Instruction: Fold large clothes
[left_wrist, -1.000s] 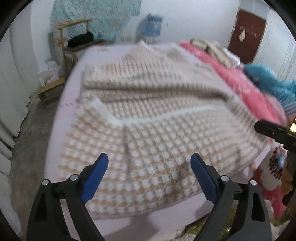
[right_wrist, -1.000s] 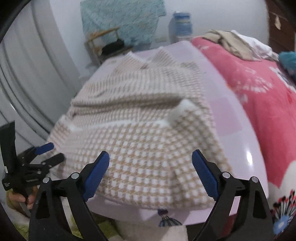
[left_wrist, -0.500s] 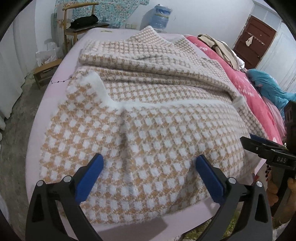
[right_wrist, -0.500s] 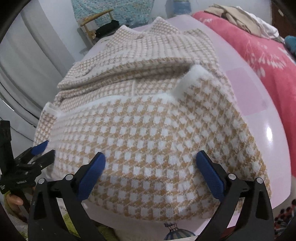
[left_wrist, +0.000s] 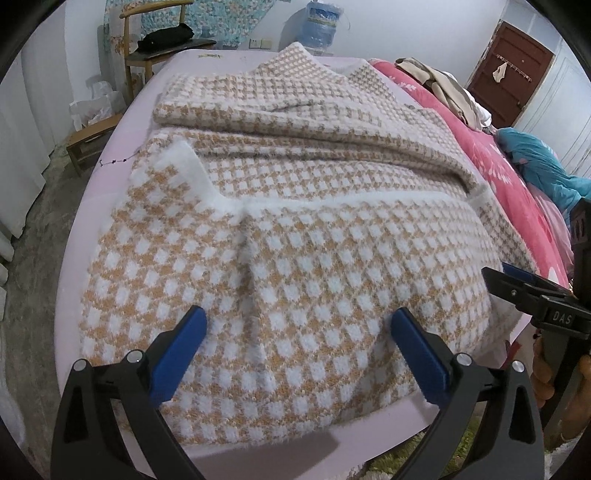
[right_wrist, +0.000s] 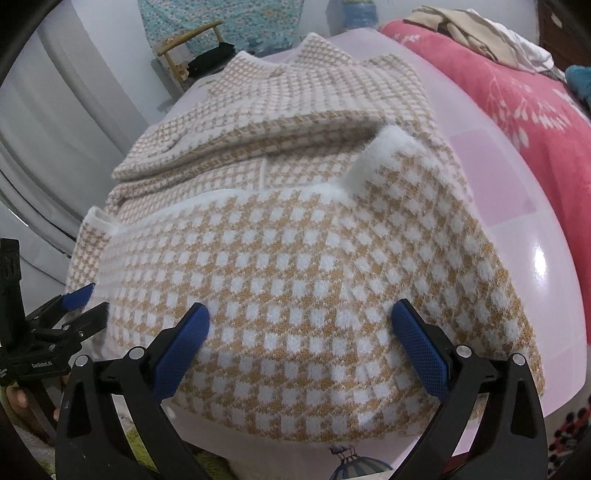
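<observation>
A large tan-and-white checked knit sweater (left_wrist: 295, 229) lies spread on a lilac bed sheet (left_wrist: 122, 147), its lower half folded up with a white-trimmed edge across the middle. My left gripper (left_wrist: 298, 321) hovers open over the near left part of the hem, nothing between its blue pads. The right gripper (left_wrist: 517, 284) shows at that view's right edge. In the right wrist view the sweater (right_wrist: 295, 240) fills the frame. My right gripper (right_wrist: 298, 314) stands open above the hem's right part, and the left gripper (right_wrist: 79, 299) is at the far left by the sweater's corner.
A pink blanket (left_wrist: 517, 177) with a beige clothes pile (left_wrist: 443, 88) and a blue garment (left_wrist: 543, 162) lies to the right. A wooden chair (left_wrist: 147, 48), a water jug (left_wrist: 319, 22) and a low stool (left_wrist: 88, 140) stand beyond and left. The bed's near edge is just below the hem.
Both grippers have come down closer to the sweater's near hem, and their jaws have spread a little wider. The sweater itself has not moved.
</observation>
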